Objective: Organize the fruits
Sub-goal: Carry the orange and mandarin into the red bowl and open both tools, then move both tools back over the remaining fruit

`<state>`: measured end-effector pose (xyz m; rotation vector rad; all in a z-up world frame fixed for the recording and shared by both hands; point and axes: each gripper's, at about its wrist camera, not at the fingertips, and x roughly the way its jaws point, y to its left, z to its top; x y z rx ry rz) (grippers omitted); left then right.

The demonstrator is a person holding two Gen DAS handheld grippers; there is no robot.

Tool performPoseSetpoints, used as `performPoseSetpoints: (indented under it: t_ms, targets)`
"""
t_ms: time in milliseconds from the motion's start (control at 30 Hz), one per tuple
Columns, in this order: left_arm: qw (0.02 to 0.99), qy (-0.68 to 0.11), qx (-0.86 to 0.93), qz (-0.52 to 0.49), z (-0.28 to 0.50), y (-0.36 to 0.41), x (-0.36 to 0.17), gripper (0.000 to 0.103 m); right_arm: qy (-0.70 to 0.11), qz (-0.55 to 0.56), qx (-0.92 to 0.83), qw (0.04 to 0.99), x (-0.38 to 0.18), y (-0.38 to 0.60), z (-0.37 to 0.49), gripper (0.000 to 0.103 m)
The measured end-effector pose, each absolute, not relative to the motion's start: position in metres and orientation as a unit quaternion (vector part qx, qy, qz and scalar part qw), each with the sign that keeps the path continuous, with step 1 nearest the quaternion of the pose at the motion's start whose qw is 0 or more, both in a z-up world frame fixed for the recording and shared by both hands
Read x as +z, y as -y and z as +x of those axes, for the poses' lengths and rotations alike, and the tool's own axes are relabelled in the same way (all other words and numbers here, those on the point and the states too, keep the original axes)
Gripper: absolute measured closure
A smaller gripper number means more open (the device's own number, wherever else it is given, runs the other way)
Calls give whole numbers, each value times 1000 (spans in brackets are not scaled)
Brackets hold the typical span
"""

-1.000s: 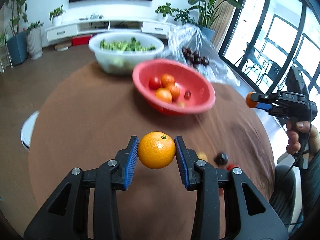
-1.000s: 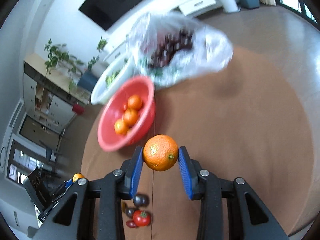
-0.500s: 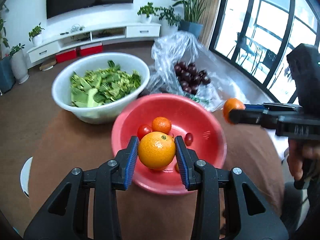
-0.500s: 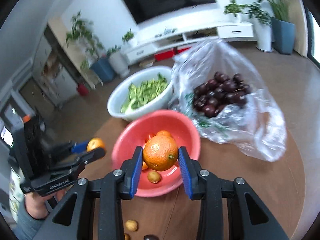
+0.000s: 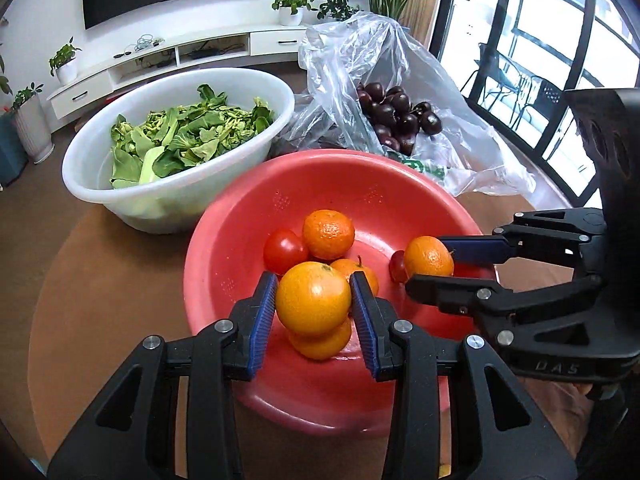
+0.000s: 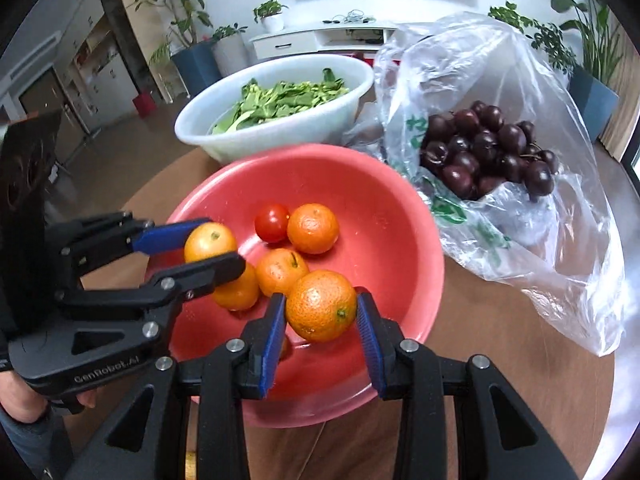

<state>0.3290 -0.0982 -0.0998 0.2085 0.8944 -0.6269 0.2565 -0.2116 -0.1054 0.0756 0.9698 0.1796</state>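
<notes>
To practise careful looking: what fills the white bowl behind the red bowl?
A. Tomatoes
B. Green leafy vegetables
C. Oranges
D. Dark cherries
B. The white bowl holds green leaves; the cherries lie in the plastic bag beside it.

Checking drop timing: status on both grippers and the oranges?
Left gripper jaws just opening, left orange between them, over red bowl. Right gripper shut on right orange, same bowl. Nothing blocking.
</notes>
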Motion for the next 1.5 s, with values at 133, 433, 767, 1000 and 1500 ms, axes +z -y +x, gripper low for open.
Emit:
performPoseSetpoints:
  t_ms: [133, 433, 767, 1000, 1500]
  targets:
    - [855, -418, -289, 101, 328, 94, -96, 50, -466, 26, 83, 880, -108, 211, 257, 64]
    - [869, -392, -289, 86, 312, 77, -74, 39, -463, 14, 84, 882, -105, 206, 256, 54]
    - [893, -347, -280, 64, 246, 36, -42, 0, -432, 28, 77, 898, -79, 215, 217, 39]
    - [884, -346, -296, 108, 175, 23, -58, 0, -387, 97, 113, 910, -64, 235, 128, 27]
    - [823, -408, -345, 192, 104, 40, -117, 1, -401, 165, 123, 893, -108, 222, 19, 26]
